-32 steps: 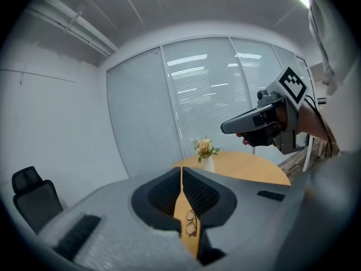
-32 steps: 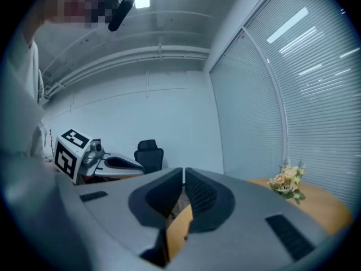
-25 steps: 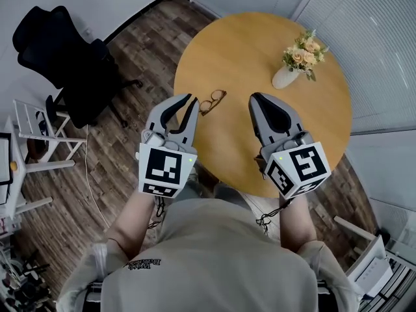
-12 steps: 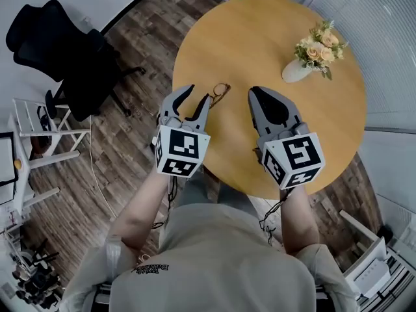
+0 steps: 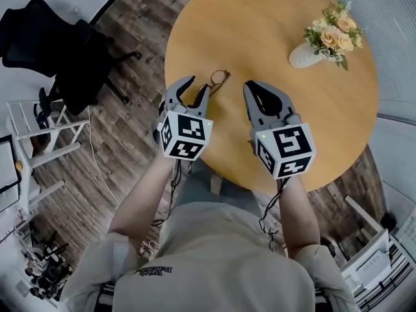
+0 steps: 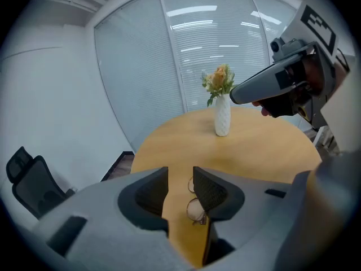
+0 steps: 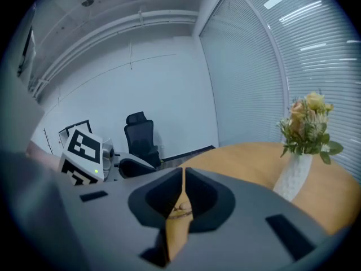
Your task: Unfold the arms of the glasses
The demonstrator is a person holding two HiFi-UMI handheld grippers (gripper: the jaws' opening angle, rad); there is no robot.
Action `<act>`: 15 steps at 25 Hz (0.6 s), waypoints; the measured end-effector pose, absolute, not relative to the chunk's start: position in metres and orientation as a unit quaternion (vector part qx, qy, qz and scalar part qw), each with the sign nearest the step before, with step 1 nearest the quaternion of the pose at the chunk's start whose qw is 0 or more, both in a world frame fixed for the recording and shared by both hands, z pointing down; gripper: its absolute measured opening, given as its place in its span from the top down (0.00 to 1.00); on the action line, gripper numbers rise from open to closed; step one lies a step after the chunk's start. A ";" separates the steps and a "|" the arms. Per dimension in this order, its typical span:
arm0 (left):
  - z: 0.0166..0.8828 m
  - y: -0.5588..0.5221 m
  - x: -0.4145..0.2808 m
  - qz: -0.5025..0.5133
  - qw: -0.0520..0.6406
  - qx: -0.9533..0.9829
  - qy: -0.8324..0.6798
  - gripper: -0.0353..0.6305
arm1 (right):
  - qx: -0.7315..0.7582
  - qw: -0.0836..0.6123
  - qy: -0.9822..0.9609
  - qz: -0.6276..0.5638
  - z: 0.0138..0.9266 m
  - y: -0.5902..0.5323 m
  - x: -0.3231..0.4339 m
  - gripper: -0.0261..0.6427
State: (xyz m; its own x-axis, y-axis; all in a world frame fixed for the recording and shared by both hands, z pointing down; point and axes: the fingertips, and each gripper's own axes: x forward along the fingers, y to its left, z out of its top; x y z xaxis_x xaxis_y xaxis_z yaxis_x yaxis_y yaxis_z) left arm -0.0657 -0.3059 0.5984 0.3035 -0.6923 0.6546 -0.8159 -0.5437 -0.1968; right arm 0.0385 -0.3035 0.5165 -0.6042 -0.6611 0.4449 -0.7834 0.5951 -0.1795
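Thin-rimmed round glasses [image 5: 219, 78] lie folded on the round wooden table [image 5: 273, 18], near its left edge. My left gripper [image 5: 197, 86] hovers just short of them. Its jaws have just been opening and stand open with nothing between them. In the left gripper view the glasses [image 6: 196, 208] show on the table beyond the left gripper [image 6: 180, 176], partly hidden by its right jaw. My right gripper [image 5: 251, 84] is shut and empty, to the right of the glasses. Through the slit under the right gripper [image 7: 184, 174] a bit of the glasses [image 7: 181, 210] shows.
A white vase of flowers [image 5: 312, 52] stands at the table's far right. A black office chair [image 5: 58, 51] and a white rack [image 5: 32, 129] stand on the wooden floor to the left. The table edge runs just left of the glasses.
Both grippers have sunk toward the table and come closer to the glasses. The left jaws, shut a second ago, have opened. The right jaws stay shut.
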 end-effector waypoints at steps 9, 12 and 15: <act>0.661 -0.314 -0.054 0.392 0.114 0.798 -0.443 0.74 | 0.415 0.188 -0.863 0.217 0.571 -0.299 0.042 0.91; 0.683 -0.312 -0.049 0.412 0.118 0.795 -0.429 0.74 | 0.409 0.192 -0.863 0.225 0.583 -0.296 0.039 0.91; 0.701 -0.309 -0.049 0.427 0.127 0.787 -0.426 0.74 | 0.400 0.201 -0.866 0.223 0.591 -0.294 0.035 0.91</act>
